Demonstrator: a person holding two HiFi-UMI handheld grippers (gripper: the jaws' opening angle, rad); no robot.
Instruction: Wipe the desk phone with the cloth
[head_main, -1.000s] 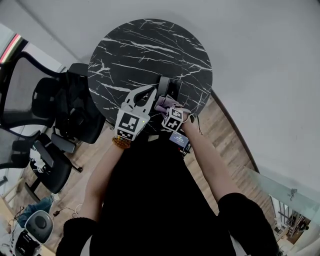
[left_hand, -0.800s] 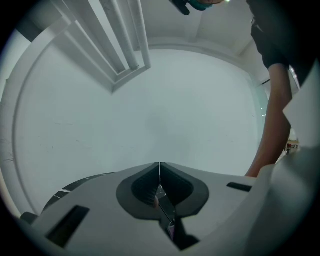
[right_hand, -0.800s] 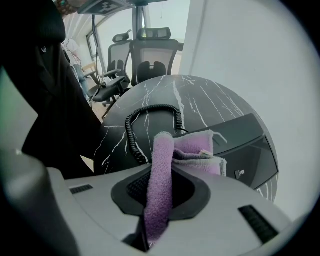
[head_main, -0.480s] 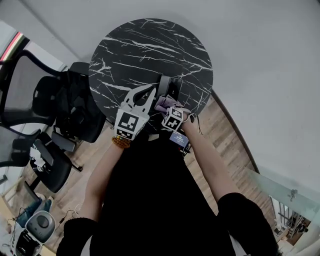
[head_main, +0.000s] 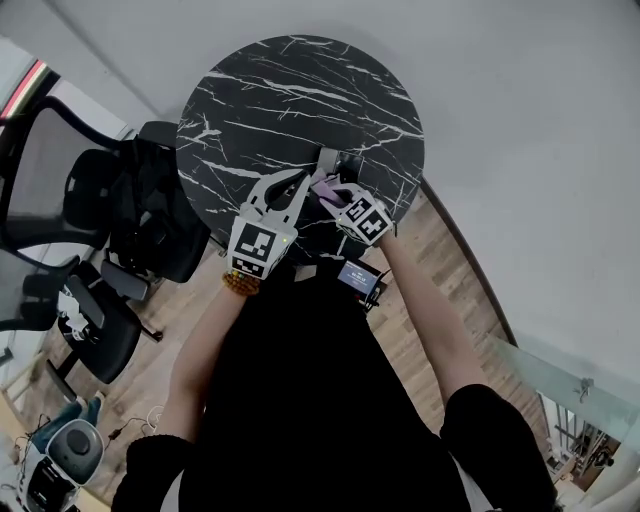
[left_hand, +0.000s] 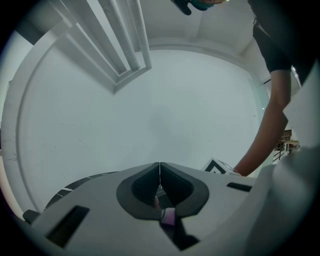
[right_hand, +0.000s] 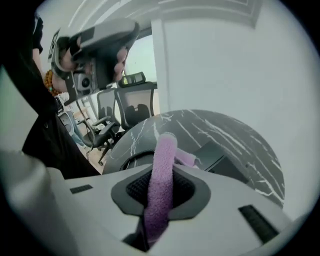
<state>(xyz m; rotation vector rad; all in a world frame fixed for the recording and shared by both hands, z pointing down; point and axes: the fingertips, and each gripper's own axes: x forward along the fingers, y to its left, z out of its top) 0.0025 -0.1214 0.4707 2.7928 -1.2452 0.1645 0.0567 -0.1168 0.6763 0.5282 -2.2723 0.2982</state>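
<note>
Showing plainly only in its own view: right gripper clamping cloth.

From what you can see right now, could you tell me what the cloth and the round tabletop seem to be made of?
The cloth looks like a soft lilac microfibre or terry: its surface is matt, fuzzy and finely nubbly. The tabletop looks like smooth black marble with thin white veins running across it, though it could equally be a printed laminate; the pictures cannot settle that.
</note>
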